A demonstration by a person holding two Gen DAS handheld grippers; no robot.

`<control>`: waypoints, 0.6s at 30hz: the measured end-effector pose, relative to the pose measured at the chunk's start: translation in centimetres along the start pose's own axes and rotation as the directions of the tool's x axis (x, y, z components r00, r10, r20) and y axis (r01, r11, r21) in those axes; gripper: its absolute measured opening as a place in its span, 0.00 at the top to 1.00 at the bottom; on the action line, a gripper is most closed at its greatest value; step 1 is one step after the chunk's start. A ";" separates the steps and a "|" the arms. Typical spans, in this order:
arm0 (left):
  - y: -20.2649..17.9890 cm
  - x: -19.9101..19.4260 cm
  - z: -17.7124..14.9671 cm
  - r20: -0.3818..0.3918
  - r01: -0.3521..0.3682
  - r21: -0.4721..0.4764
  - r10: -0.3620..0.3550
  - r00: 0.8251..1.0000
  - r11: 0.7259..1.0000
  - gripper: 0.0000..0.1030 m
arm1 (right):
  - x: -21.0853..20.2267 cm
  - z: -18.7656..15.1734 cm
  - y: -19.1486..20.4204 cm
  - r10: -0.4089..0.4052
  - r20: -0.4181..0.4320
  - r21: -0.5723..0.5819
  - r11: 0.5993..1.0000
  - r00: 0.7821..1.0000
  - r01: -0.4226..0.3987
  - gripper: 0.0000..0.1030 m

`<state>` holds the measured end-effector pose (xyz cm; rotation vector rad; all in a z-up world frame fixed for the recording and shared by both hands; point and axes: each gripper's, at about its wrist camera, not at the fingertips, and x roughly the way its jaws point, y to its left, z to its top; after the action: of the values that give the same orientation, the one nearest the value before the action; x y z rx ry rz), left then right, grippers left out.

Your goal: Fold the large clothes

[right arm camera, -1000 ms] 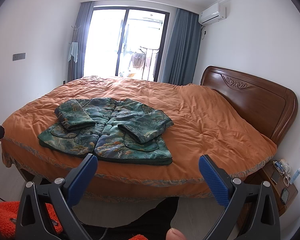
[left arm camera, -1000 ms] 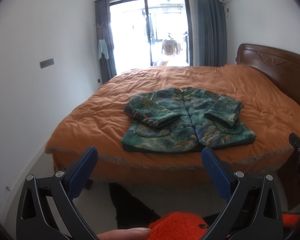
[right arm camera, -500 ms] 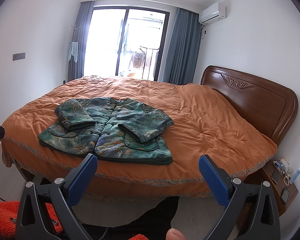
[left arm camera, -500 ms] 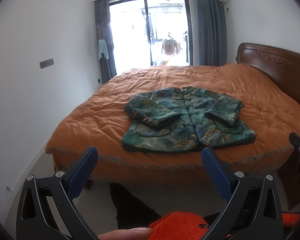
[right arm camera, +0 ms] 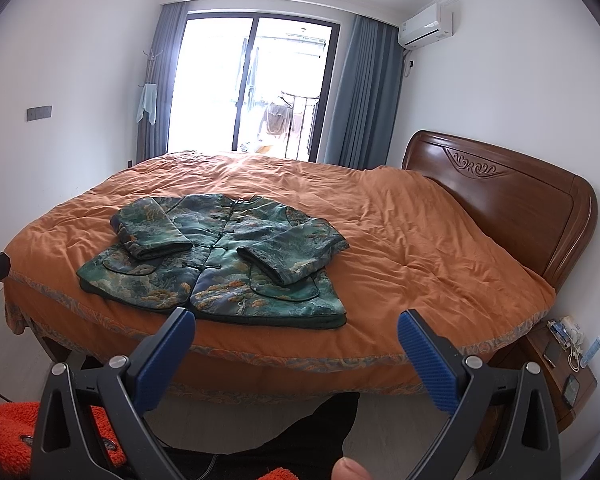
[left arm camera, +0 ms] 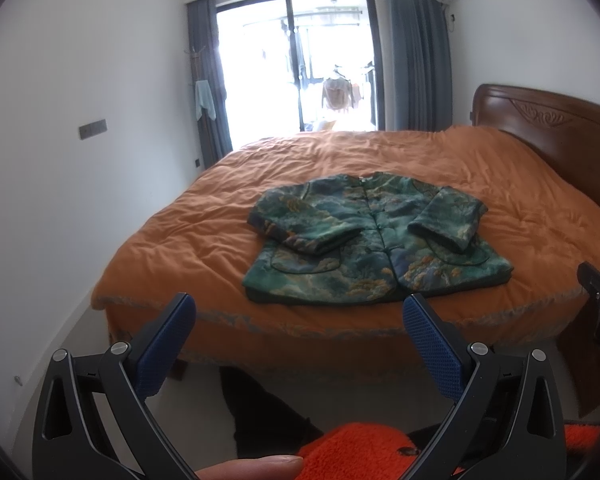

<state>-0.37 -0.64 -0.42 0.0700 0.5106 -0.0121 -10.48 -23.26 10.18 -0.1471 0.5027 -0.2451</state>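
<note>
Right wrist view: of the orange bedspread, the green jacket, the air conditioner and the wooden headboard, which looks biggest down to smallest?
1. Orange bedspread
2. Green jacket and wooden headboard: they look alike in area, so I won't rank them
3. Air conditioner, though it hangs farthest from the camera

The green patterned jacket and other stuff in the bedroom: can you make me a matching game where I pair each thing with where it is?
Things:
1. green patterned padded jacket
2. white air conditioner
3. brown carved wooden headboard
4. pale blue towel

Places:
A. high on the wall beside the curtain
B. hanging on the coat stand left of the window
C. lying on the orange quilt, sleeves folded in
D. at the right end of the bed

Pairs: 1-C, 2-A, 3-D, 4-B
</note>
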 end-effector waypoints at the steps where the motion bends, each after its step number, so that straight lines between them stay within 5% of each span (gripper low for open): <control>1: 0.0 0.0 0.0 0.000 0.000 0.000 0.000 1.000 1.000 0.00 | 0.0 0.0 0.0 0.001 -0.001 0.001 1.000 1.000 -0.001 0.00; 18: -0.1 0.0 0.0 0.000 -0.001 0.003 0.001 1.000 1.000 0.00 | 0.0 0.0 0.1 0.002 -0.001 0.001 1.000 1.000 -0.002 0.00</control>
<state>-0.39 -0.75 -0.42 0.0729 0.5104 -0.0116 -10.50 -23.20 10.21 -0.1453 0.5036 -0.2431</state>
